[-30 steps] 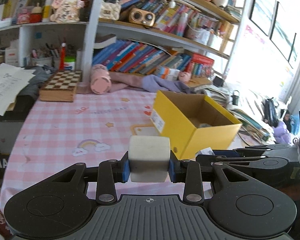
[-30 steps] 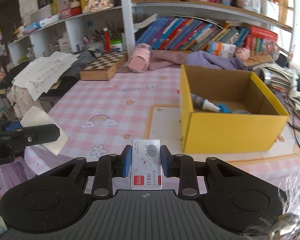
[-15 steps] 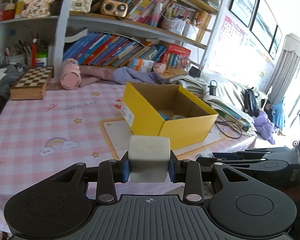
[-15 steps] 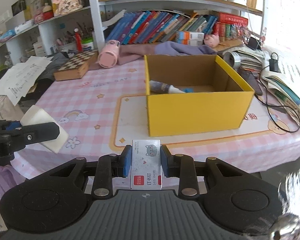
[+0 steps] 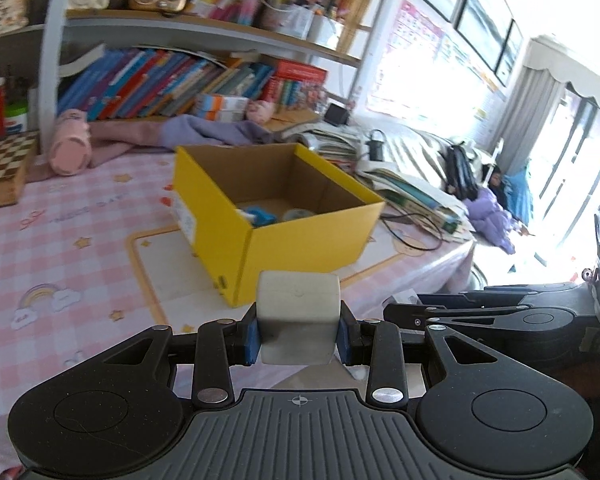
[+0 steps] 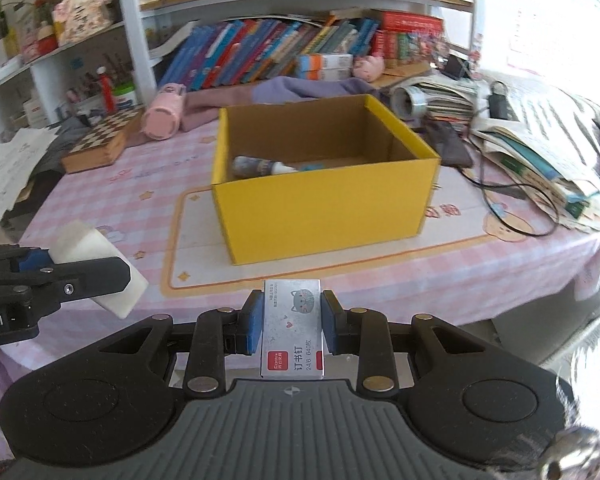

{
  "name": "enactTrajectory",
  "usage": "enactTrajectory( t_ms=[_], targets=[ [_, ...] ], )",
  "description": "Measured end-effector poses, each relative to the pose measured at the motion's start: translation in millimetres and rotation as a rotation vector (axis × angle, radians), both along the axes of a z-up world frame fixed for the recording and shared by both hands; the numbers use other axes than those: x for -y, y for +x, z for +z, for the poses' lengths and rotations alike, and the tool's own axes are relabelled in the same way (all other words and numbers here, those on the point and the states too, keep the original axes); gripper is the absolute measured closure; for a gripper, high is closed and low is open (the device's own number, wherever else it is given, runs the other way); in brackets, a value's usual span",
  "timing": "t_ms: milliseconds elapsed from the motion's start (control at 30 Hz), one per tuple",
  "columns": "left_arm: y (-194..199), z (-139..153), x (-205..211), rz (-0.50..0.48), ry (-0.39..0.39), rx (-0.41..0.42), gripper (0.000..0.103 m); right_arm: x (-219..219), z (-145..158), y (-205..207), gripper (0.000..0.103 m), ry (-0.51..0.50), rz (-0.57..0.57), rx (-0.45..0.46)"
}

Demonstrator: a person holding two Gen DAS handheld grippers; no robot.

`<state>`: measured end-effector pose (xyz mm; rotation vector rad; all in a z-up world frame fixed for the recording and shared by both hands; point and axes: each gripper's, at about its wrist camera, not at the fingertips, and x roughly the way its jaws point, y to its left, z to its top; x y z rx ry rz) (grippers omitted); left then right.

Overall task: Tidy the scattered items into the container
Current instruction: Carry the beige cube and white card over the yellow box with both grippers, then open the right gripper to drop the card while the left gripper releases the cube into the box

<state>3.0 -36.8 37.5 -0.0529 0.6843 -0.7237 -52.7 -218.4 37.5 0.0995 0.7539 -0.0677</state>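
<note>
Yellow box (image 6: 324, 208) already partly filled; white eraser (image 5: 298, 322) is clamped in left gripper (image 5: 298, 338), staple packet (image 6: 293, 330) in right gripper (image 6: 293, 326), both not yet deposited

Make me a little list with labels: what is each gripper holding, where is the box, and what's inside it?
left gripper: shut on white block
right gripper: shut on staple box
yellow box: open-topped, on the pink checked tablecloth, ahead of both grippers
inside the box: small glue bottle and something blue, lying on the bottom
both held items: not yet in the box
</note>
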Motion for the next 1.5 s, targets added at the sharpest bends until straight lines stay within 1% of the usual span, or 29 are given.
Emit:
enactTrajectory(
  t_ms=[200,400,633,833,1000,1133,1300,1400,1500],
  targets=[
    [7,-2,23,-0.065,-0.003,-0.003,0.069,22,-2,-4,0.075,-0.002,-0.064,-0.012],
    [14,-1,40,-0.100,0.001,0.006,0.069,35,-2,1,0.075,-0.004,-0.092,-0.013],
    [26,4,51,-0.095,0.018,0.036,0.069,44,-1,20,0.075,0.003,-0.071,0.001],
    [41,10,57,-0.068,0.029,0.084,0.069,52,5,44,0.075,0.004,-0.045,0.035],
    [57,18,63,-0.042,0.043,0.141,0.069,60,13,70,0.075,-0.004,-0.020,0.086],
    [72,22,73,-0.022,0.054,0.168,0.069,68,20,97,0.075,-0.021,0.020,0.129],
    [96,17,95,0.018,0.078,0.171,0.069,83,26,137,0.075,-0.042,0.092,0.173],
    [113,12,110,0.062,0.097,0.154,0.069,95,23,169,0.075,-0.041,0.137,0.163],
    [129,4,125,0.111,0.143,0.133,0.069,103,18,200,0.075,-0.040,0.191,0.140]
  ],
)
